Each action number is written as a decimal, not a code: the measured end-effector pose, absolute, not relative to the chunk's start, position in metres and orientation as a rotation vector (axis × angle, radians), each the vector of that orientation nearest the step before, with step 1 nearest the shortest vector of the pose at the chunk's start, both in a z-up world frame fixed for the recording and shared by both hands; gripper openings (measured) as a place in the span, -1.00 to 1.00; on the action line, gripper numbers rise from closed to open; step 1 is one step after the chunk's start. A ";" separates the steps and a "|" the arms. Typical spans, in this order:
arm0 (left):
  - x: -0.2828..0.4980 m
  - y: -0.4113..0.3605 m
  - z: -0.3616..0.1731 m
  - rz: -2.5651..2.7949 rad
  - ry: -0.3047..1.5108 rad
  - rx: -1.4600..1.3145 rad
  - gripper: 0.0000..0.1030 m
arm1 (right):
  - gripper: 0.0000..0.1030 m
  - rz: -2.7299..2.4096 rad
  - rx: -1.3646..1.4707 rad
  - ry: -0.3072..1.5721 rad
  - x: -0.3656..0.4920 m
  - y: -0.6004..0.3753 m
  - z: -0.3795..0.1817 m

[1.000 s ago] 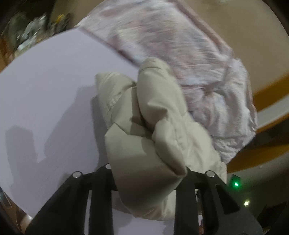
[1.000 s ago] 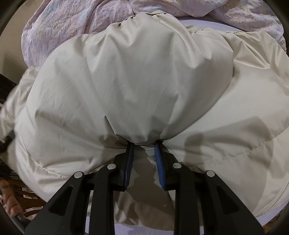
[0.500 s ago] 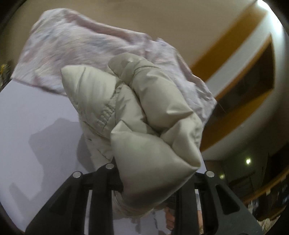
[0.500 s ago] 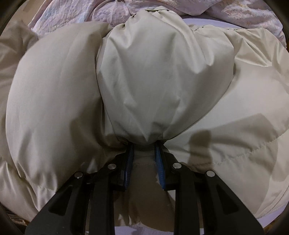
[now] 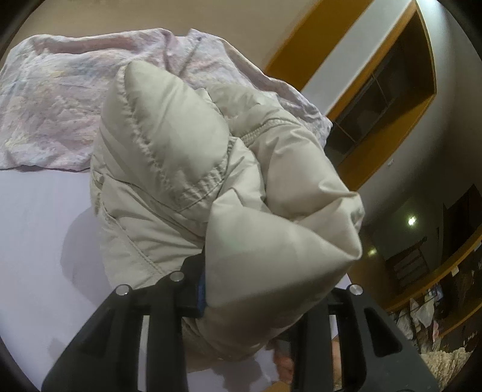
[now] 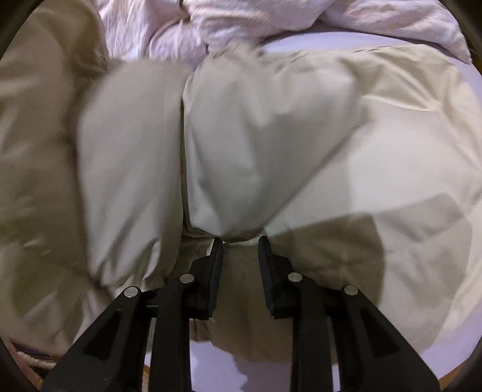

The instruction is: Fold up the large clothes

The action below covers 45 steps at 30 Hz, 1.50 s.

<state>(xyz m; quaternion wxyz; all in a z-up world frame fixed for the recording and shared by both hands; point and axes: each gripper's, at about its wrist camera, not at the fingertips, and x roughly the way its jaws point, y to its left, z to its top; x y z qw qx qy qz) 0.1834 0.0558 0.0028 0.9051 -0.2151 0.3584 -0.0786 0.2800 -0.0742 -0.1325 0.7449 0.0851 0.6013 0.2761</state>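
Note:
A beige puffy jacket [image 5: 180, 150] is bunched up and lifted over the white table [image 5: 36, 241]. My left gripper [image 5: 259, 283] has this thick wad between its jaws, which are opening; the blue left pad [image 5: 201, 294] still presses the fabric and the right finger is hidden behind it. In the right wrist view the jacket [image 6: 271, 135] spreads over the table [image 6: 452, 346], with a blurred flap lying over it from the left. My right gripper [image 6: 240, 241] is shut on a gathered fold of it at the fingertips.
A pink quilted cloth [image 5: 54, 90] lies crumpled at the table's far side [image 6: 211, 24]. Past the table edge are a wooden wall niche [image 5: 376, 90] and clutter [image 5: 427, 307] on the floor. A person's hand [image 5: 284, 366] shows under the left gripper.
The left gripper rose and rolled with the jacket wad, its view swinging from the table toward the wall. In the right wrist view a jacket flap swept in from the left over the body.

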 end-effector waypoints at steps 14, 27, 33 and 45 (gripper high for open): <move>0.229 -0.027 -0.020 -0.313 0.849 -0.360 -0.25 | -0.50 0.467 0.219 1.171 0.263 -0.176 -0.112; 0.253 -0.082 -0.049 -0.404 0.971 -0.283 -0.13 | -0.50 0.321 0.267 1.175 0.252 -0.245 -0.118; 0.255 -0.081 -0.058 -0.405 1.001 -0.282 -0.09 | -0.50 0.317 0.270 1.177 0.237 -0.250 -0.118; 0.246 -0.075 -0.038 -0.441 1.007 -0.278 0.67 | -0.50 0.320 0.272 1.206 0.250 -0.246 -0.133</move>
